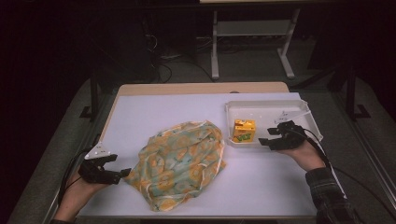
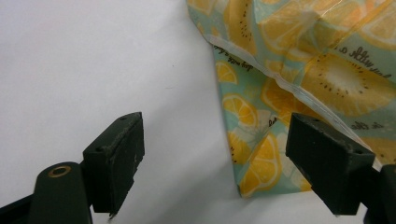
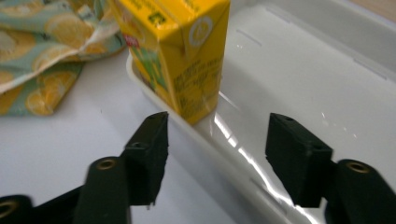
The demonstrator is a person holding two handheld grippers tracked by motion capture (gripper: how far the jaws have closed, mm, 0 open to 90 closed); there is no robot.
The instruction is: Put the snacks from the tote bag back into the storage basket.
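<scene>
Looks like the carton [image 1: 243, 130] is standing upright in the white tray [image 1: 266, 108], tucked against the tray's near left wall, and the right gripper [image 1: 264, 136] sits just beside it with nothing in hand. In the right gripper view its jaws are parted about halfway, one outside the tray rim and one over the tray floor, with the carton [image 3: 176, 51] a bit ahead of them and untouched. So the step in hand reads as a release, or possibly the lead-in to a grab; can't say which for sure.

The left gripper [image 1: 122, 174] rests on the worktop [image 1: 261, 182] at the corner of the cloth [image 1: 180, 158]. Its jaws are wide open, and in the left gripper view the cloth [image 2: 299, 70] corner lies between them, partly under the right-hand jaw, but not pinched.

Best guess for the next move: the left jaws close on that corner, which needs them low enough to catch the fabric edge.

Hard to read: the carton's print is blurry, and whatever may sit under the bunched cloth is hidden. The room beyond is mostly dark.
</scene>
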